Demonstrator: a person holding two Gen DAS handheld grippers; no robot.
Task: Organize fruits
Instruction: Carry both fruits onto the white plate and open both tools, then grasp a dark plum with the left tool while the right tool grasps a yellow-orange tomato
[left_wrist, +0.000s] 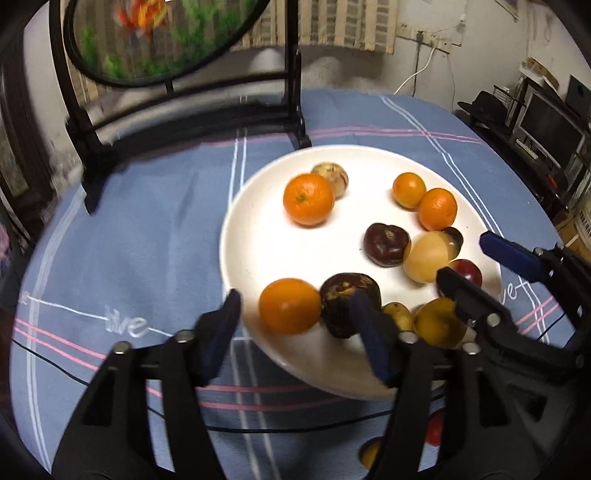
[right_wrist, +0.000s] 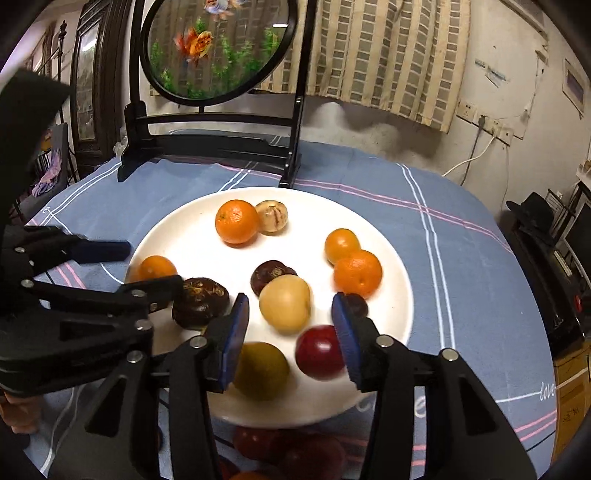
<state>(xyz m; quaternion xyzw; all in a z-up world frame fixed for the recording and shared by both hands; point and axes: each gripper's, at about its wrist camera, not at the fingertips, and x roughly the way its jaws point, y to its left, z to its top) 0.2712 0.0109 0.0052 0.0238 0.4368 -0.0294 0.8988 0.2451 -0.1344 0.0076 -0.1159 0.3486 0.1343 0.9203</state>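
Note:
A white plate (left_wrist: 258, 236) (right_wrist: 192, 243) holds several fruits: oranges, dark purple fruits, pale yellow fruits and a red one. My left gripper (left_wrist: 295, 314) is open, its fingers on either side of an orange (left_wrist: 290, 305) at the plate's near left edge, not touching it. A dark fruit (left_wrist: 345, 299) lies against that orange. My right gripper (right_wrist: 290, 325) is open above the plate's near side, with a pale yellow fruit (right_wrist: 284, 302) between its tips, a red fruit (right_wrist: 317, 352) and a yellow fruit (right_wrist: 262, 369) just below. Both grippers are empty.
A blue checked cloth (left_wrist: 129, 258) covers the round table. A black stand with a round painted screen (right_wrist: 218, 48) stands behind the plate. More fruit (right_wrist: 295, 446) lies on the cloth near the plate's front edge. Shelves (left_wrist: 546, 125) are at the right.

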